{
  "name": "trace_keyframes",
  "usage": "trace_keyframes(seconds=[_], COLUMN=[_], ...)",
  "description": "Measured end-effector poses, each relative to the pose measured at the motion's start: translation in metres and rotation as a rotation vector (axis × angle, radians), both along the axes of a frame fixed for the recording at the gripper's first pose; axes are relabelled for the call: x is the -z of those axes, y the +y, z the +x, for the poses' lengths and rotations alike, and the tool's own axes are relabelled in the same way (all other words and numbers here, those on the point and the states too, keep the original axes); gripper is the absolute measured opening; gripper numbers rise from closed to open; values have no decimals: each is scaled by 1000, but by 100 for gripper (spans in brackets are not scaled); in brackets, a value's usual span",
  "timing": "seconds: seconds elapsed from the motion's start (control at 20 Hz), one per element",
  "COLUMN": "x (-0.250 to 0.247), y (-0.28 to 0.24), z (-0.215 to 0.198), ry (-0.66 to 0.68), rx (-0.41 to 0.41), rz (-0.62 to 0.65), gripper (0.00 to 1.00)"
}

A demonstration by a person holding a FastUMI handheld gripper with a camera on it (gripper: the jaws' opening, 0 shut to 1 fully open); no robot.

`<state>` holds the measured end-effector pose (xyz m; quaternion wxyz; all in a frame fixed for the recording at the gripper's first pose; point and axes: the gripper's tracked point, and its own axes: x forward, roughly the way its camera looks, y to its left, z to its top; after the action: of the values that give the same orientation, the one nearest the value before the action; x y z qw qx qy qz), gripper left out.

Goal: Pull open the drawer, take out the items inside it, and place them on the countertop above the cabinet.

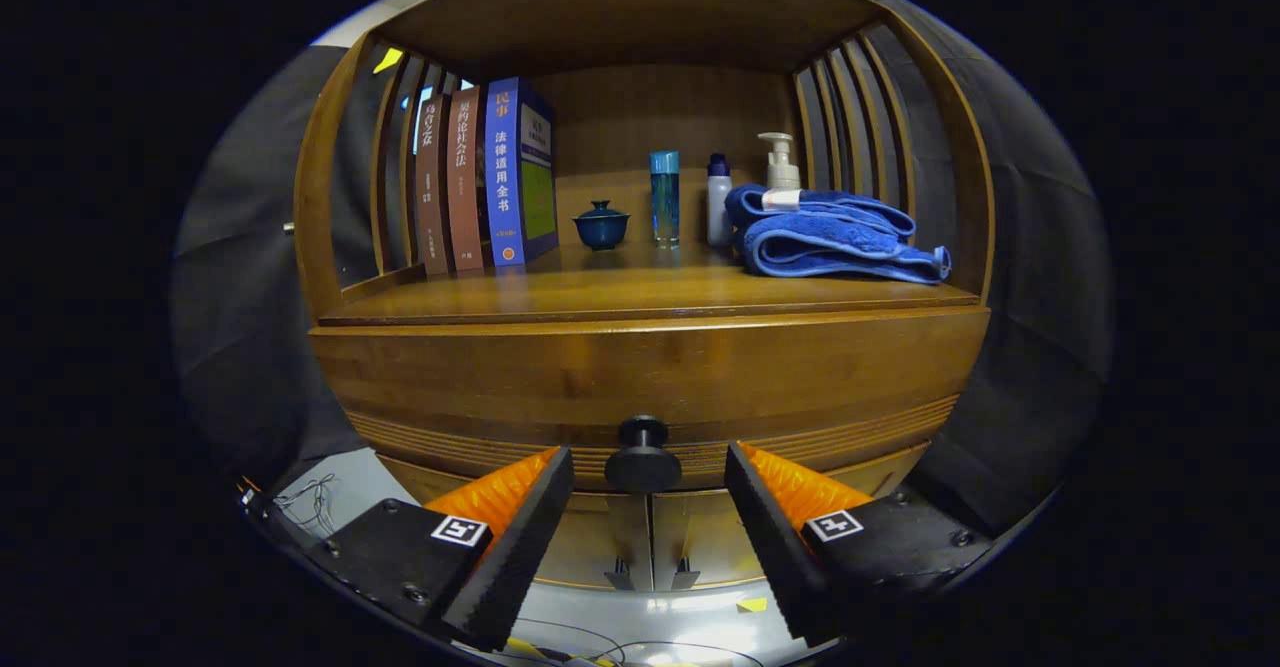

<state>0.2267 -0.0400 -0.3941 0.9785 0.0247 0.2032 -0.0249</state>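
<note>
A wooden cabinet faces me, its drawer front point(650, 377) closed under the countertop point(640, 292). A round black knob point(643, 455) sticks out of the drawer's lower middle. My gripper point(648, 472) is open, its two black-and-orange fingers standing on either side of the knob with a gap on each side. Neither finger touches the knob. What lies inside the drawer is hidden.
On the countertop stand three books point(480, 182) at the left, a small blue lidded cup point(601, 225), a blue bottle point(665, 197), a white bottle point(719, 200), a pump bottle point(780, 162) and a folded blue towel point(835, 237). Two lower cabinet doors point(650, 547) sit beneath the drawer. Slatted sides and a wooden top enclose the shelf.
</note>
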Motion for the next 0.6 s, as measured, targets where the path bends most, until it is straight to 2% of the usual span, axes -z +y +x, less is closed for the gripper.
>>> trace_keyframes(seconds=[0.15, 0.25, 0.3, 0.35, 0.45, 0.5, 0.6], x=[4, 11, 6, 8, 9, 6, 8], y=[-1, 2, -3, -2, -5, -3, -2], z=[7, 18, 12, 13, 14, 9, 10], ry=[6, 16, 14, 15, 23, 30, 34], rx=[9, 15, 11, 5, -4, -3, -1], rz=[-11, -5, -6, -21, -66, -73, -51], gripper=[99, 51, 51, 46, 45, 35, 36])
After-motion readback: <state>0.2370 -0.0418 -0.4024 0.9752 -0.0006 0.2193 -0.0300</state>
